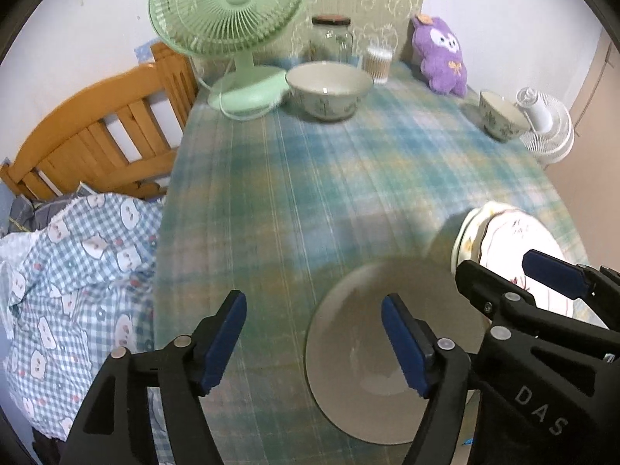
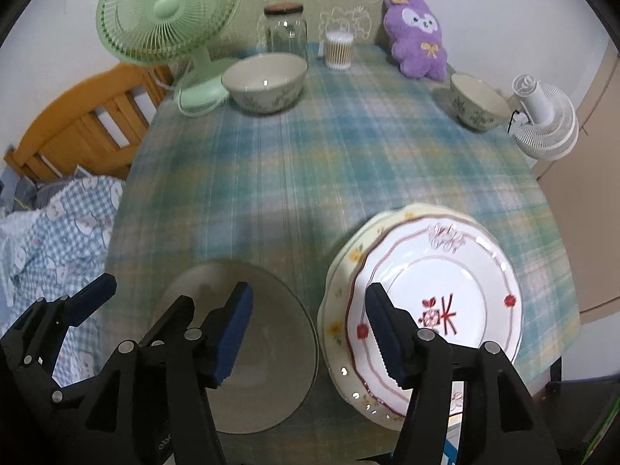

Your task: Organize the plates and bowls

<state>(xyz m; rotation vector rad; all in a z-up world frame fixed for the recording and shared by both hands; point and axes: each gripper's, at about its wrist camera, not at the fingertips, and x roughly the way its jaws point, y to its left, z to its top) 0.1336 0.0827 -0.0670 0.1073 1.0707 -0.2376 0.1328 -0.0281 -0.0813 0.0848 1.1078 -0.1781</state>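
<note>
Left tool (image 1: 314, 343) and right tool (image 2: 308, 329), blue ribbed pads apart, holding nothing. Smooth round grey plate (image 2: 267, 352) lies flat on the plaid-clothed surface (image 2: 310, 162), just beside two stacked scalloped glossy plates (image 2: 457, 290). Two ceramic bowls (image 2: 264, 81) stand far back.

Two wrist cameras looking steeply down over the near worktop (image 1: 348, 178).
Both are facing twelve o'clock, sharing the grey plate (image 1: 387, 348), green fan (image 2: 166, 11) and far bowls; each is catching the other claw.
</note>
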